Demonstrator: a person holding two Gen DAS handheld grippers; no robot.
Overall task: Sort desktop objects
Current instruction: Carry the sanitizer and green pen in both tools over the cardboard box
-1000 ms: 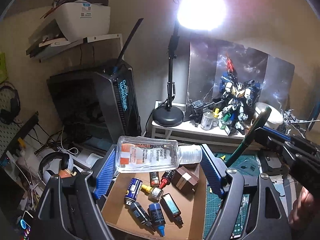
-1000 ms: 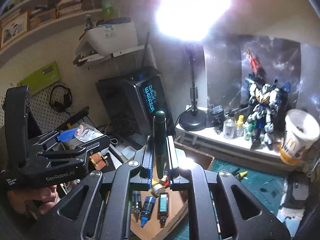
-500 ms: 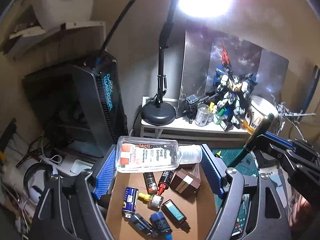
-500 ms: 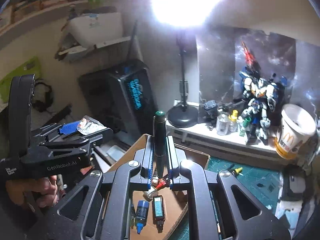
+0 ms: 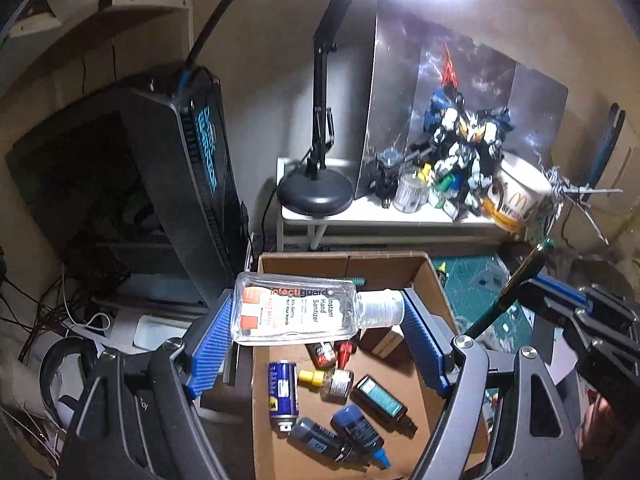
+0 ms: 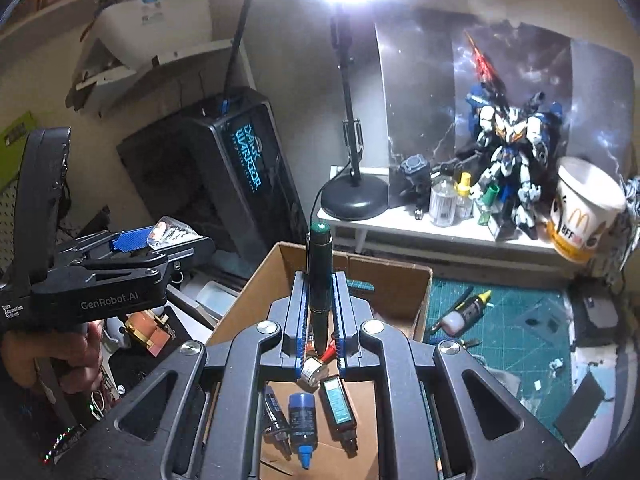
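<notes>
My left gripper is shut on a clear hand sanitizer bottle, held crosswise by its base and cap above the back left part of a cardboard box. Several small paint and ink bottles lie on the box floor. In the right wrist view my right gripper is shut on a dark green pen that stands up between the pads over the same box. The pen and the right gripper show at the right of the left wrist view; the left gripper shows at the left of the right wrist view.
A black computer tower stands left of the box. Behind it a white shelf carries a desk lamp base, small jars, a robot model and a paper cup. A green cutting mat with a small bottle lies right.
Both grippers have come down and forward over the box, which now shows larger and nearer, with its back wall in view. The sanitizer bottle and the pen stay gripped as before.
</notes>
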